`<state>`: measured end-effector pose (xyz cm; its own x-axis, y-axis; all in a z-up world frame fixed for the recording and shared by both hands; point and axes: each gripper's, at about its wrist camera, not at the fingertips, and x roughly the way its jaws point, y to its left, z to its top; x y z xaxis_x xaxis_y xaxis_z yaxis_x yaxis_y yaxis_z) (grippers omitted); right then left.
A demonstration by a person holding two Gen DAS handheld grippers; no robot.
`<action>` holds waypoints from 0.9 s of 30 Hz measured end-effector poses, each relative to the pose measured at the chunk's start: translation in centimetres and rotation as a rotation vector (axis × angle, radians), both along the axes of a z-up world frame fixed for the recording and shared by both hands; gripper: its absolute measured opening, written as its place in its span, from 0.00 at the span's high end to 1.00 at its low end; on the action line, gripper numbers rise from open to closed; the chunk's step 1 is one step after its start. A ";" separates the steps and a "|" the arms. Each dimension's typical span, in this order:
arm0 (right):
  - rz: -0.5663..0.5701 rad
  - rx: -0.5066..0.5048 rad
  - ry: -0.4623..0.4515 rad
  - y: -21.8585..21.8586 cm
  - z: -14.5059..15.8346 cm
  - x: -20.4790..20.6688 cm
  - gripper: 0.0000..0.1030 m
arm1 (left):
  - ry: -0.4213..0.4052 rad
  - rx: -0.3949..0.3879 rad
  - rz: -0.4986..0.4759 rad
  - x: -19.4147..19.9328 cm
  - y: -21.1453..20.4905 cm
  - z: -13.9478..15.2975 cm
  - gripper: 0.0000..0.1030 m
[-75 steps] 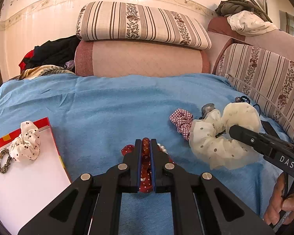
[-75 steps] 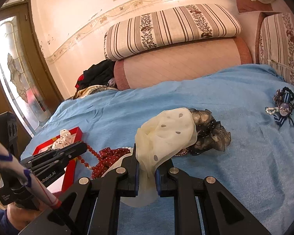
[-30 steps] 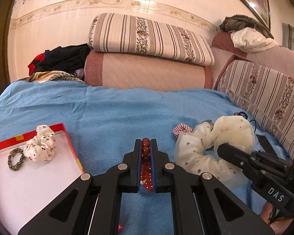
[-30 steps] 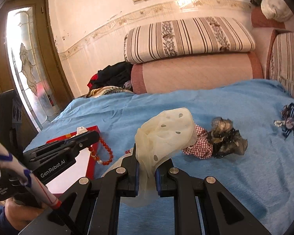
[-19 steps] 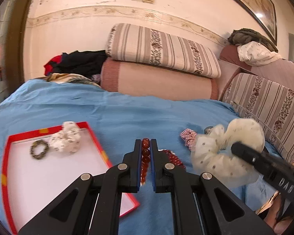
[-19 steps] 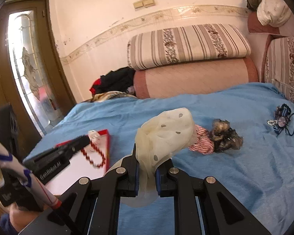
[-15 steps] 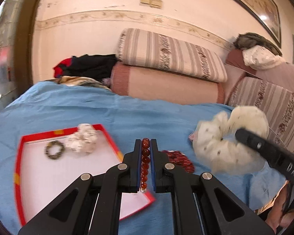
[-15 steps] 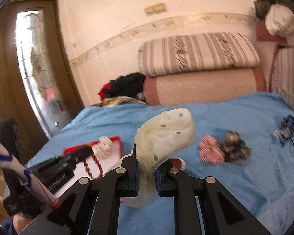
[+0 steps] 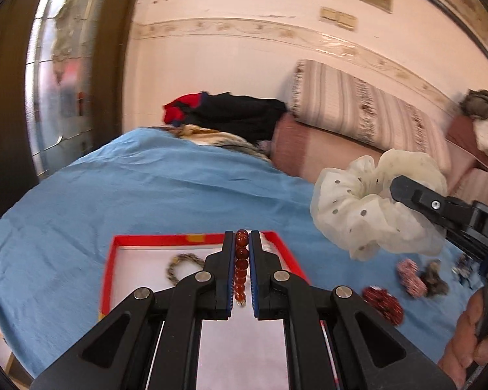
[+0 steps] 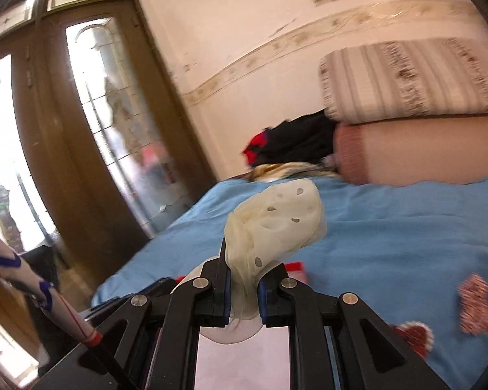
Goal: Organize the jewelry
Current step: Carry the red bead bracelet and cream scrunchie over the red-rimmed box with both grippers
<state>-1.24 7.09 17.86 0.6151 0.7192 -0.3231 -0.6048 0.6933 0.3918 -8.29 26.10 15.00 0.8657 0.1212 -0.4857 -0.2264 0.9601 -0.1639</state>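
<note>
The left hand-held gripper [image 9: 240, 266] is clamped on the red bead string [image 9: 240, 268] above the red tray [image 9: 109, 269]. The right hand-held gripper [image 10: 242, 279] pinches the cream scrunchie [image 10: 276, 224] over the bed [image 10: 390, 237]. Risk: the hanging beads or loose fabric may land on the tray rim and slide off if let go off-centre.

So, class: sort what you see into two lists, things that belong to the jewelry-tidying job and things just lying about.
Part of the job:
- bead bracelet in the left hand-held gripper
- cream scrunchie in the right hand-held gripper
- red tray
- checked scrunchie on the bed

Lying about:
- striped cushion
- black clothes
- door
</note>
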 end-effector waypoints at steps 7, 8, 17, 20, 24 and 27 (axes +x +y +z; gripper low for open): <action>0.142 -0.032 0.081 1.8 -4.2 1.5 0.87 | 0.055 -0.016 0.092 0.8 1.1 -1.9 0.93; 0.147 -0.054 0.088 1.9 -5.0 1.6 0.87 | 0.062 -0.026 0.104 1.0 1.4 -2.2 0.93; 0.156 -0.083 0.137 2.2 -6.9 2.4 0.87 | 0.149 -0.063 0.092 3.3 2.9 -4.8 0.93; 0.183 -0.094 0.155 3.4 -7.3 2.3 0.87 | 0.156 -0.075 0.096 2.8 4.1 -4.9 0.93; 0.241 -0.105 0.196 5.5 -8.4 2.3 0.87 | 0.216 -0.086 0.142 2.5 5.7 -6.1 0.93; 0.249 -0.149 0.243 7.1 -9.8 2.6 0.87 | 0.267 -0.127 0.146 2.8 6.4 -7.3 0.93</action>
<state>1.32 14.14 8.05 0.3200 0.7712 -0.5503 -0.6639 0.5969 0.4505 -5.46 32.47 7.75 0.6834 0.1590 -0.7126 -0.4117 0.8899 -0.1963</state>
